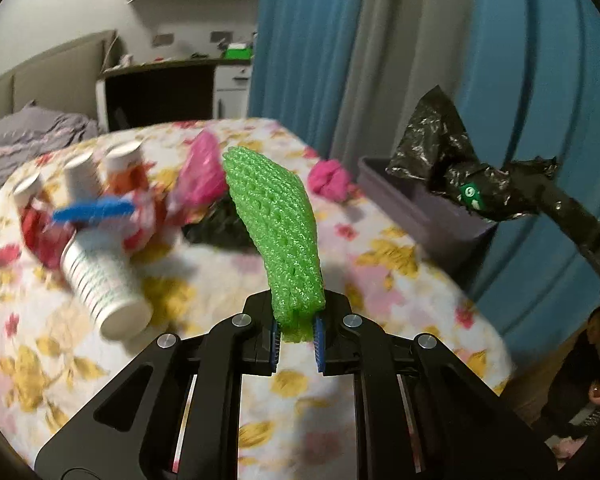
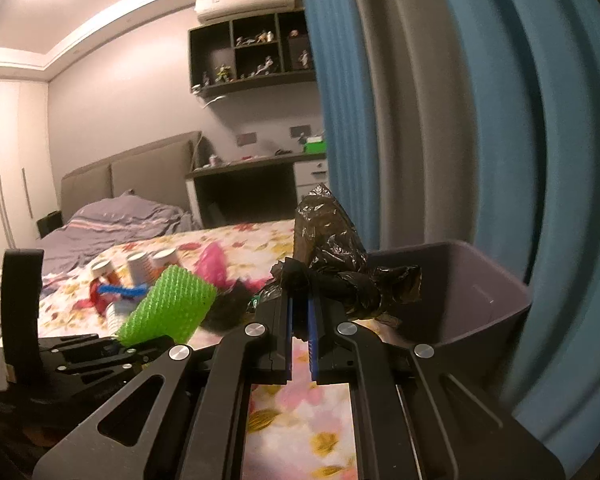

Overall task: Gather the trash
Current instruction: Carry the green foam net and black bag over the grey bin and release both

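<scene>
Two grippers work over a surface covered in a floral cloth, and we see both.

At far left in the left wrist view, several paper cups stand in a blurred cluster with red wrappers and a blue strip among them; one more cup lies on its side in front. Just right of these sits a pink bag, with dark plastic on the cloth below it.

In the middle, our left gripper is clamped on the lower end of a green foam net, which rises up and away from the jaws, clear of the cloth. No earlier view is on hand to compare.

Further right lies a second pink scrap, beside a grey bin at the edge of the surface.

At far right, our right gripper is closed nearly all the way on a crumpled black bag, held up beside the bin, in front of blue and grey curtains. A bed stands in the background.
</scene>
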A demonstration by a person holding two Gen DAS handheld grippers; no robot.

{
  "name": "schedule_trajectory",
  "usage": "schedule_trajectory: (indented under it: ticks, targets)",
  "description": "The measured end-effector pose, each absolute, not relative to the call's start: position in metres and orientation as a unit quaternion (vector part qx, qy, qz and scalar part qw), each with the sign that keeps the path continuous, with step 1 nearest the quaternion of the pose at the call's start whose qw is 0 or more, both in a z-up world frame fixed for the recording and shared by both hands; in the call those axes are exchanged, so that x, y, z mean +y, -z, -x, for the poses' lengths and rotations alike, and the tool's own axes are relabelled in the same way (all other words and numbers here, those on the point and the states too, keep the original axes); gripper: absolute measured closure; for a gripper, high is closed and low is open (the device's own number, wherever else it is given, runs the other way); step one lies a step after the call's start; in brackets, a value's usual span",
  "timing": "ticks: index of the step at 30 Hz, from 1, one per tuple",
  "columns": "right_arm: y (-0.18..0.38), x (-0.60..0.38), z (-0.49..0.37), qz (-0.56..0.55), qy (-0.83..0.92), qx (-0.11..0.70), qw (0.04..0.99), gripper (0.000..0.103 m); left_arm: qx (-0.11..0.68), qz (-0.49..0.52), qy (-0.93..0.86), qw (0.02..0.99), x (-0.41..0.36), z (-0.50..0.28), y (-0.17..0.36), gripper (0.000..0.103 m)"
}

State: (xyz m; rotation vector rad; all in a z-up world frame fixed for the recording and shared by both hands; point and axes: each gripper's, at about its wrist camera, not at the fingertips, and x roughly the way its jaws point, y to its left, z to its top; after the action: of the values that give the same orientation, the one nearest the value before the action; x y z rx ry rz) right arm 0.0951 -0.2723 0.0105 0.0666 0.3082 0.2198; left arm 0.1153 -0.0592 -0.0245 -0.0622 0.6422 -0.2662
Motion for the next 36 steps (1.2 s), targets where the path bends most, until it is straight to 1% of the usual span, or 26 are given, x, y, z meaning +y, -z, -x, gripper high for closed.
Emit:
schedule_trajectory:
  ticks: [6,11,15,23,36]
  targets:
    - [-0.021,-0.302,-0.108,-0.027,-0.066,0.136,0.988,0.096,0.275,0.026,0.187,0.943,-0.106,-0.147,-0.010,0.091]
    - [-0.022,-0.327,-0.130,-0.034,-0.045,0.139,0.989,0.096,0.261,0.032,0.237,0.935,-0.149,-0.184,-0.021,0.091]
    - [-0.023,-0.345,-0.148,-0.039,-0.032,0.139,0.989,0.096,0.251,0.025,0.255,0.933,-0.183,-0.211,-0.019,0.091]
    - [-0.014,-0.361,-0.169,-0.036,-0.010,0.149,0.988,0.096,0.266,0.021,0.294,0.918,-0.226,-0.252,-0.001,0.090]
    - [-0.002,-0.377,-0.198,-0.049,0.007,0.168,0.984,0.096,0.290,0.030,0.324,0.900,-0.247,-0.269,0.015,0.089]
